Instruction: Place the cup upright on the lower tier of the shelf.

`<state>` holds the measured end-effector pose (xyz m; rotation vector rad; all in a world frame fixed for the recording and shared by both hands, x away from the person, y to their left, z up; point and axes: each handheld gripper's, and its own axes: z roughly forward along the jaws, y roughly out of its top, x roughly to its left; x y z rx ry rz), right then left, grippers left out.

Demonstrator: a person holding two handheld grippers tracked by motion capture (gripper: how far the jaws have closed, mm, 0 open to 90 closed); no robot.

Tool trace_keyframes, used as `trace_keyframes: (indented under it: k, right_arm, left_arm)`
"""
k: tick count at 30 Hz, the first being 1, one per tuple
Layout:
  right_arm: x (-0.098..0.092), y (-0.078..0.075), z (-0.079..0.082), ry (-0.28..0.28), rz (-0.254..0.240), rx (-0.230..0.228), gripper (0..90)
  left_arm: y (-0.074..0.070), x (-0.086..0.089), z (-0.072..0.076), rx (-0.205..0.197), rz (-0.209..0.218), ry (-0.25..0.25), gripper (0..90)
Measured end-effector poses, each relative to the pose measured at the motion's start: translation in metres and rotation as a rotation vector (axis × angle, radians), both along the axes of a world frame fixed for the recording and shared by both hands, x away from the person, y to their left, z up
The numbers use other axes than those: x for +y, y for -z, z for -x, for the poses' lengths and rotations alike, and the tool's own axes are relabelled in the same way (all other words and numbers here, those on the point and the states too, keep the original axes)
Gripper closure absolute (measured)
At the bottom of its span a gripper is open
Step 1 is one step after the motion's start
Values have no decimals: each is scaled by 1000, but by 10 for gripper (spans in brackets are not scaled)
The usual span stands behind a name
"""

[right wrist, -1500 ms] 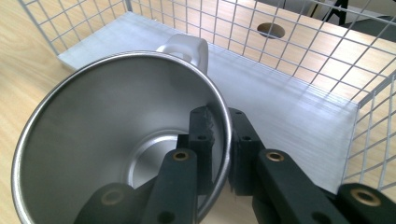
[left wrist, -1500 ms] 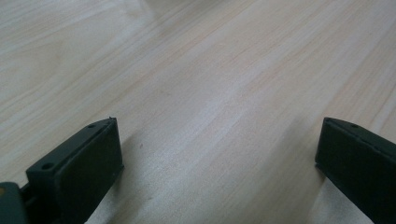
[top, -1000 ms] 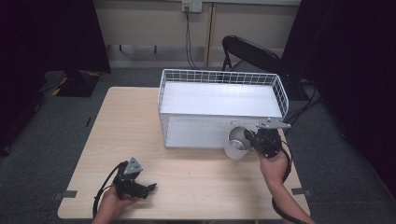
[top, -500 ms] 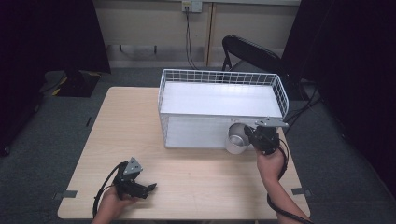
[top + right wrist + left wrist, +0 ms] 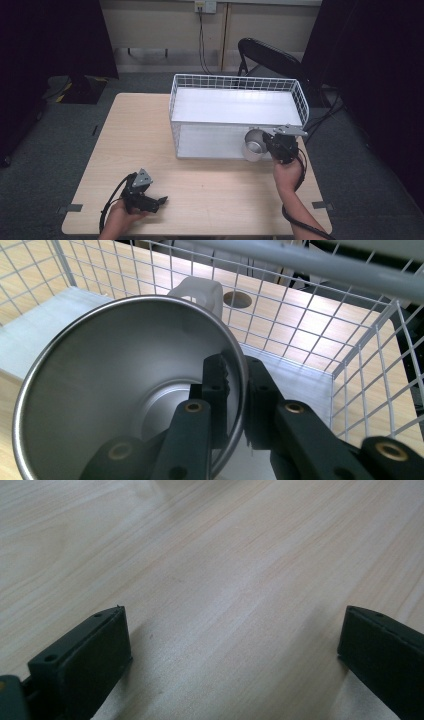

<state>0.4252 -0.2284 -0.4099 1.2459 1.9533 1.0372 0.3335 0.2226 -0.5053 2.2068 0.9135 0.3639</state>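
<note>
Cup position: cup (image 5: 254,149) hangs off the right gripper (image 5: 274,146), at the near right corner of the basket (image 5: 172,107), against its front wire wall, above the table (image 5: 135,130).
Direction from gripper: cup sits on the gripper's left side, toward the table's middle; the basket's inside lies just beyond and above it.
Cup axis: tipped over, mouth facing the person, base toward the basket; its handle (image 5: 196,291) points at the far wires.
Right gripper state: jaws nearly closed, pinching the cup's rim (image 5: 239,371), one jaw inside the bowl, one outside.
Left gripper state: left gripper (image 5: 152,202) rests low at the table's near left edge, jaws spread wide, nothing between them.
Nearer hand: right, by far; left is well apart from cup and basket.
Cup look: plain brushed metal, smooth inside, thin rolled rim, pale handle; seems empty.
Likely hinge: cup must clear the basket's top rim to go in.
</note>
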Motion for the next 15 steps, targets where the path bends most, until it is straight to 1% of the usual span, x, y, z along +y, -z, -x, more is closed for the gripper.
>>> trace_keyframes:
  k: [12,15]
  right_arm:
    - [2,9,-5,33,18,-5,824]
    - [2,12,-6,41,16,-9,824]
  left_arm:
    - [0,0,0,0,0,0,0]
    - [0,0,0,0,0,0,0]
